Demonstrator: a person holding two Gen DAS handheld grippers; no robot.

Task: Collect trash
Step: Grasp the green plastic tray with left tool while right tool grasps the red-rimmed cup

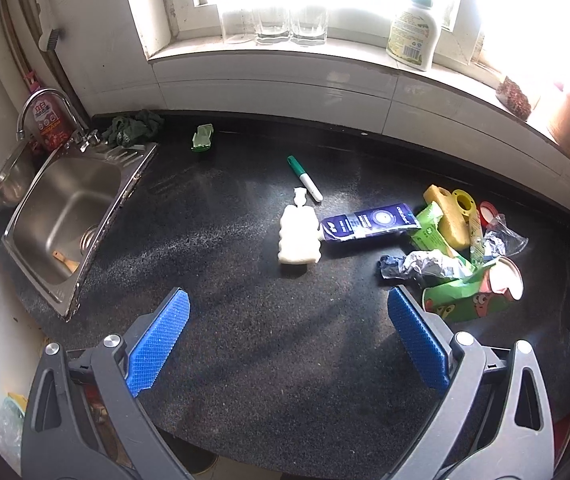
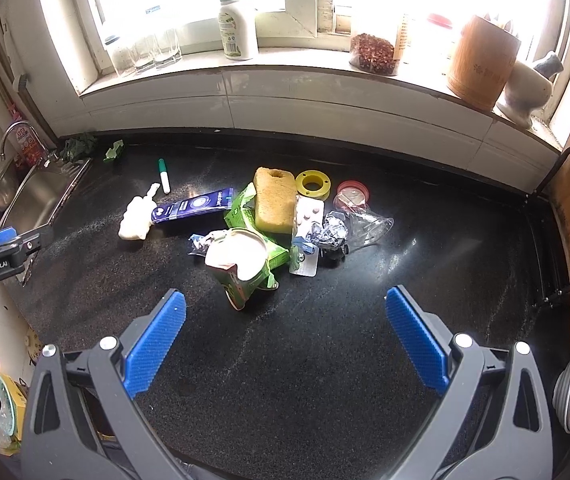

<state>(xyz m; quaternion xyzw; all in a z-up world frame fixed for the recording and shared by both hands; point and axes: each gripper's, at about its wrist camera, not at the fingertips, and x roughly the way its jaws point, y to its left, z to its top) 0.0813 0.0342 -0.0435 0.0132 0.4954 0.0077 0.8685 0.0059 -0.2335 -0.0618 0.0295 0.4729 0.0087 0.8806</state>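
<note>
Right now both grippers hang over the near edge of the black counter (image 2: 325, 360), and neither holds anything. On the left gripper (image 1: 289, 340) the 2 blue pads are spread wide with only bare counter between them. The right gripper (image 2: 285, 340) is spread just as wide, its left pad close to the carton (image 2: 245, 276) but apart from it.

Most of the trash sits in 1 heap toward the middle and right of the counter. That torn green carton lies on its side at the front of the heap, open end up. Behind it a yellow sponge (image 2: 275, 204) rests on a green wrapper (image 2: 241, 214), and a yellow ring (image 2: 312, 184) and a red lid (image 2: 352, 194) lie just beyond. A pill blister (image 2: 309, 214) leans against the sponge, with crumpled foil (image 2: 333, 232) and clear plastic (image 2: 369, 224) beside it. A blue tube (image 2: 193, 208) stretches left from the heap and touches a white lump (image 2: 135, 220), perhaps wadded tissue; the glare makes it hard to tell. A green-capped marker (image 2: 163, 176) lies alone behind them.

At the far left is the sink (image 1: 65, 216), with a dark rag (image 1: 137, 128) at its back corner. Glasses (image 1: 281, 24) and a white bottle (image 1: 415, 32) stand on the bright windowsill.
</note>
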